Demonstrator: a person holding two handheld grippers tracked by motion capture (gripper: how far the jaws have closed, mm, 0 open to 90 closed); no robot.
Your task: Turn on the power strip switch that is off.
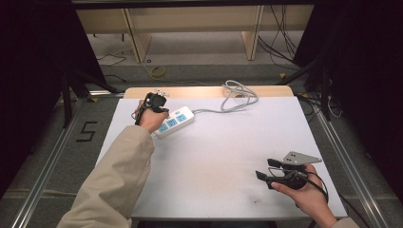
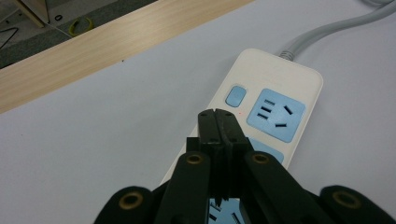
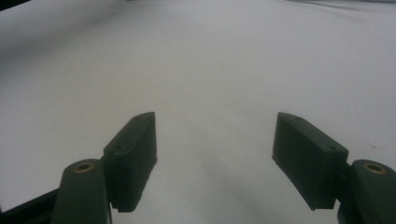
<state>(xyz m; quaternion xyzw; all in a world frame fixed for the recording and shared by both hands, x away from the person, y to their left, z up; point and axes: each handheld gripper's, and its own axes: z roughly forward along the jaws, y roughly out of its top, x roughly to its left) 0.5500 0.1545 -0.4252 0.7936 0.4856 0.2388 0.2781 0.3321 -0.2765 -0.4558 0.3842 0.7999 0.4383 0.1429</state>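
Clearly your left gripper (image 2: 219, 116), jaws pressed together, hovers over the rigid, light power strip (image 2: 273, 105); press its switch (image 2: 235, 95) squarely.

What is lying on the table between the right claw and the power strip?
Nothing: in the high view, bare white table runs from the open right claw to the power strip.
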